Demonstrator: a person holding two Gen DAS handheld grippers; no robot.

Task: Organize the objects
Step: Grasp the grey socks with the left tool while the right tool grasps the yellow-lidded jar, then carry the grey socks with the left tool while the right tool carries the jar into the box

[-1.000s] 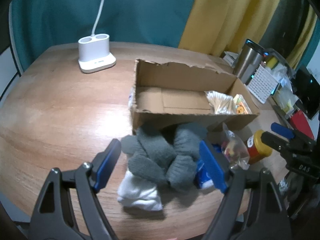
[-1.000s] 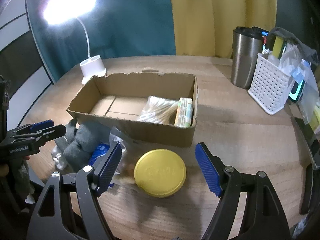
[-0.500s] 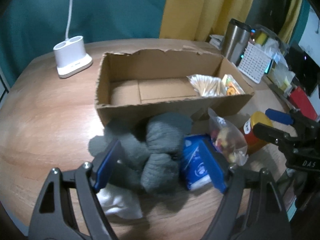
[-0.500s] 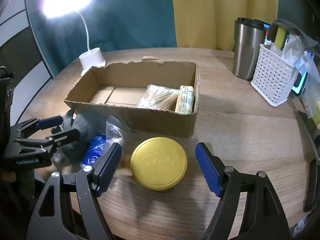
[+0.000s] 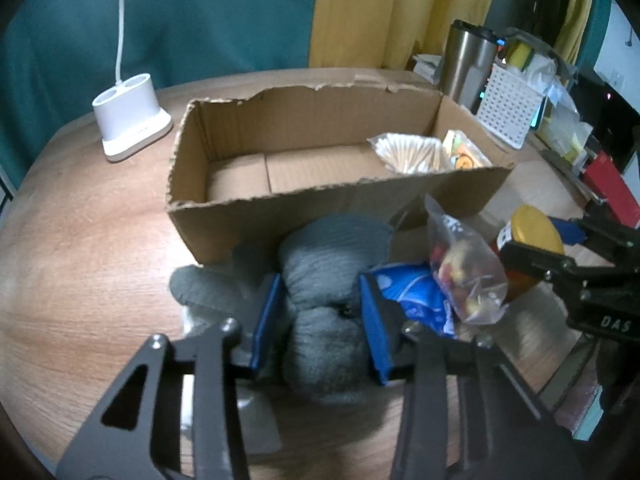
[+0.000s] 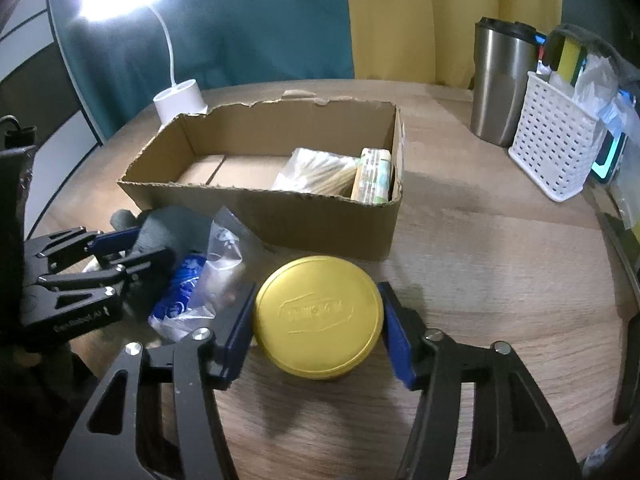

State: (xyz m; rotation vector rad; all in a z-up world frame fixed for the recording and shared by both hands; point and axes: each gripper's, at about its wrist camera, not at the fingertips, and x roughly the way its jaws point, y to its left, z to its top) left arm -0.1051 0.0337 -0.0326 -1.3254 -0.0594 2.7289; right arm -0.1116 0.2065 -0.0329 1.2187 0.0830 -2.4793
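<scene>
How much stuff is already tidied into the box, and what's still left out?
Done: cotton swabs and a small packet sit in the cardboard box. In hand: left gripper squeezes the grey gloves; right gripper clamps the yellow-lidded jar. Left: blue pack, candy bag.

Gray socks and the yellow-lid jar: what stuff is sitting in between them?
Between the gray socks and the yellow-lid jar lie a blue packet and a clear bag of snacks. Both wrist views show this.
</scene>
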